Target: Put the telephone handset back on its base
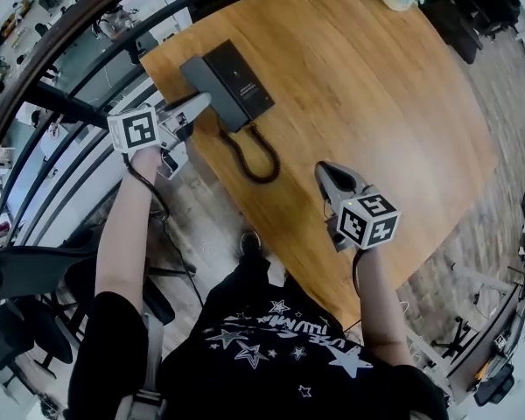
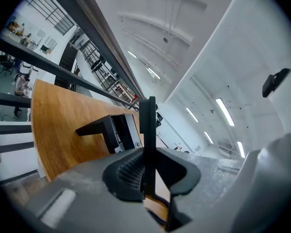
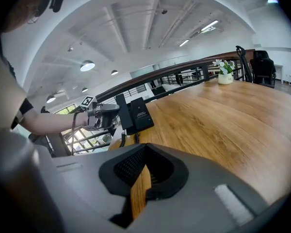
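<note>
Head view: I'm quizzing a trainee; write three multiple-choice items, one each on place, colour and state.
1. The telephone base stands on the table: A) mid-table B) near its left edge C) at the right corner.
2. The coiled cord is: A) black B) white C) red.
3. The left gripper is: A) open, empty B) out of view C) shut on the handset.
B, the base sits beside the left edge; A, the coil is black; C, its jaws clamp the handset's end.
</note>
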A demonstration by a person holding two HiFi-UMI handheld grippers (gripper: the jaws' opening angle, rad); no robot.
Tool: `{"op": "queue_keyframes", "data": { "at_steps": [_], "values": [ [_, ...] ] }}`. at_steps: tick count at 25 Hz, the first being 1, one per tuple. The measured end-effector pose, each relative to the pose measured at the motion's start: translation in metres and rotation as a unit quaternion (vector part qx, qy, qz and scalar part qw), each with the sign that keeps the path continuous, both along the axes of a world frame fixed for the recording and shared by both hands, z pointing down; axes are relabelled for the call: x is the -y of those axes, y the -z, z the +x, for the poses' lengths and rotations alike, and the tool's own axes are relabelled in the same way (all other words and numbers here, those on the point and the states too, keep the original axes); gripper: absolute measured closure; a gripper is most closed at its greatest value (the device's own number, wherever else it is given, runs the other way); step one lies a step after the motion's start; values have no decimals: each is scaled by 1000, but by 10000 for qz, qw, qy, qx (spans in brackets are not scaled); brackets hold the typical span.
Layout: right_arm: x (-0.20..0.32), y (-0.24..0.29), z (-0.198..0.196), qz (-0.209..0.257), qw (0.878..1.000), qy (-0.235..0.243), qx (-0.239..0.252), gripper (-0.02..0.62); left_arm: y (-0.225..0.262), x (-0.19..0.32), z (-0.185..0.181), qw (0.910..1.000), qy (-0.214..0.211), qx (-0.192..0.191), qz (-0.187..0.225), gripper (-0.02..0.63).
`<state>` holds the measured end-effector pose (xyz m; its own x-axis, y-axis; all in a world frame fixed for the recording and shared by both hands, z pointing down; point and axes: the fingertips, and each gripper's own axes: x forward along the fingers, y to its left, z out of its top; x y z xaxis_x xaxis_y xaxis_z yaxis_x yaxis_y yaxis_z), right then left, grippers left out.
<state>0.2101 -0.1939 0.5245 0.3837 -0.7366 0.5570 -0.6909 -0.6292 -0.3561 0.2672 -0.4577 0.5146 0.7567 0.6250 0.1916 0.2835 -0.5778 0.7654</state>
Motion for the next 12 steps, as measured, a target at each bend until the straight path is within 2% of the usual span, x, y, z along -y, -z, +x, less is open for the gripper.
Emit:
{"op": "queue_keyframes", "data": {
  "at_steps": [7, 12],
  "values": [
    [-4, -1, 3, -30, 10000, -5, 29, 594, 3, -3, 2, 9997, -89, -133, 209, 531],
    [-1, -4, 0, -24, 10000, 22, 60, 594, -5, -6, 3, 9996, -91, -81, 268, 531]
  ]
}}
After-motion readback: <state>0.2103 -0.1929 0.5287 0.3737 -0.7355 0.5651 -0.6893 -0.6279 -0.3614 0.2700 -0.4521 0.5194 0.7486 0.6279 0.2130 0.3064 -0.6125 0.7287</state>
